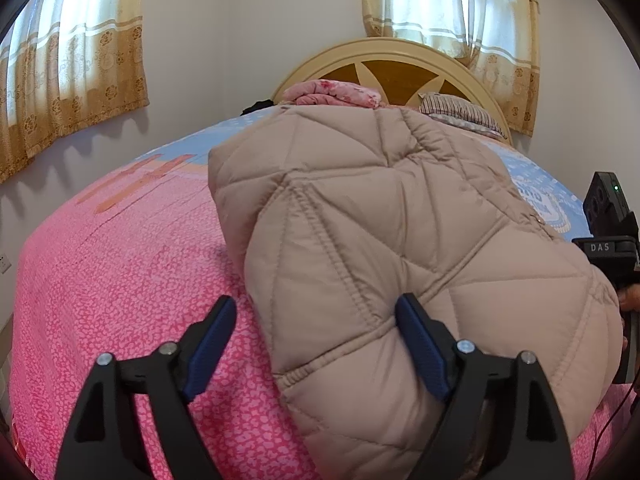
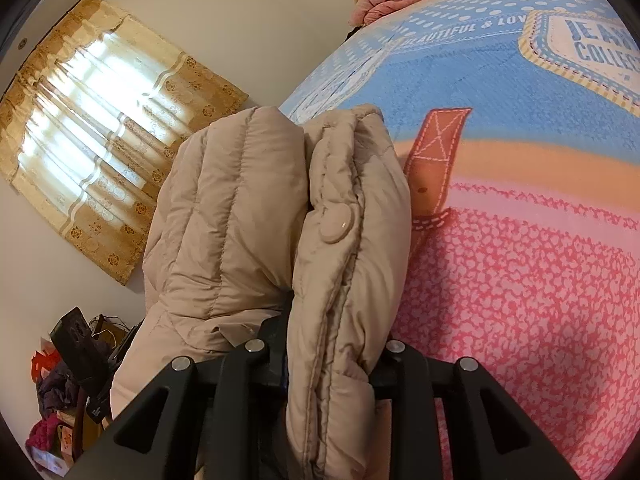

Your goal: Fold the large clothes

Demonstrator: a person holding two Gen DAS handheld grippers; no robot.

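Observation:
A beige quilted puffer jacket (image 1: pixel 380 220) lies bunched on the pink and blue bedspread (image 1: pixel 120 280). My left gripper (image 1: pixel 316 344) is open, its blue-padded fingers (image 1: pixel 212 344) straddling the jacket's near edge; the right pad presses into the fabric. In the right wrist view my right gripper (image 2: pixel 326 354) is shut on a thick fold of the jacket (image 2: pixel 340 248), with a round snap button showing, and holds it up off the bed. The fingertips are hidden by the fabric. The right gripper's body shows at the left wrist view's right edge (image 1: pixel 612 248).
A cream headboard (image 1: pixel 392 64) stands at the far end with a folded pink quilt (image 1: pixel 336 94) and a striped pillow (image 1: pixel 460 114). Curtained windows (image 1: pixel 72 72) are on the walls. A cluttered pile with boxes (image 2: pixel 68 392) sits on the floor beside the bed.

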